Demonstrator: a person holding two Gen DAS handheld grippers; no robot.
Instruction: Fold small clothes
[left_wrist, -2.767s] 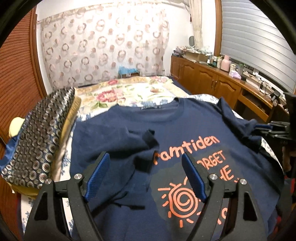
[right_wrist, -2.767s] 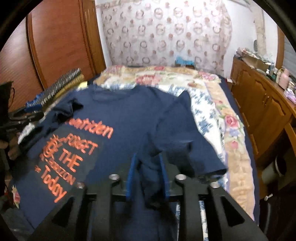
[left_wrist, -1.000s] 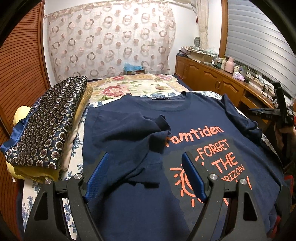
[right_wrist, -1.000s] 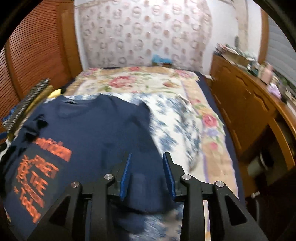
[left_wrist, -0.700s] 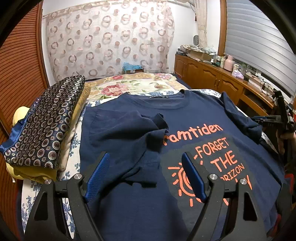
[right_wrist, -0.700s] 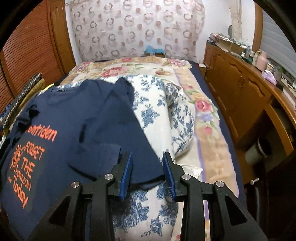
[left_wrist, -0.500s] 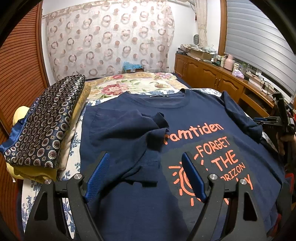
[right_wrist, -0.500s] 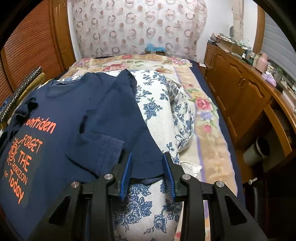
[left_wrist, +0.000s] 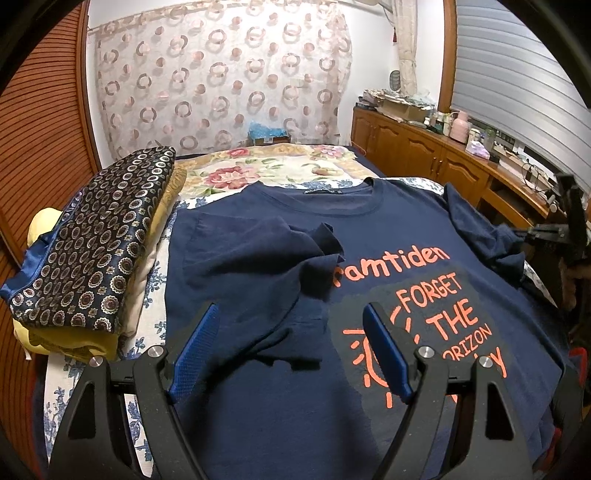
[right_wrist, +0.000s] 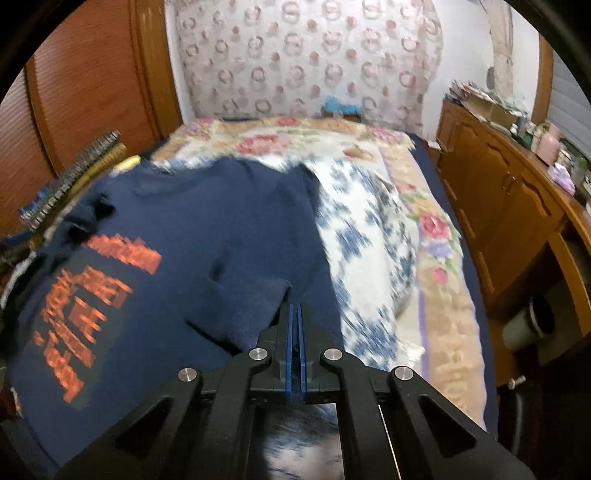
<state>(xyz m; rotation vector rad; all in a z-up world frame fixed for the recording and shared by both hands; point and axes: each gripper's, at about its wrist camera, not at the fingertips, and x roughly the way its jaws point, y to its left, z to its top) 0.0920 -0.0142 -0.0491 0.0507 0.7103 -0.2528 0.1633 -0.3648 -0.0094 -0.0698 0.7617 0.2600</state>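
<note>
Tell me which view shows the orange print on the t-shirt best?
The left wrist view: the orange print is sharp and readable, partly covered by a folded sleeve. In the right wrist view it is motion-blurred and skewed.

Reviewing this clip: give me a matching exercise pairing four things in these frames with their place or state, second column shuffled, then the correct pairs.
Column one:
1. left gripper
2. right gripper
3. navy T-shirt
4. patterned folded cloth

Column two:
A. stacked on yellow fabric at the bed's edge
B. jaws wide open, nothing between them
C. spread on the bed, orange print facing up
D. jaws just closed, pads together at the shirt's edge

Pairs: 1-B, 2-D, 3-C, 4-A
</note>
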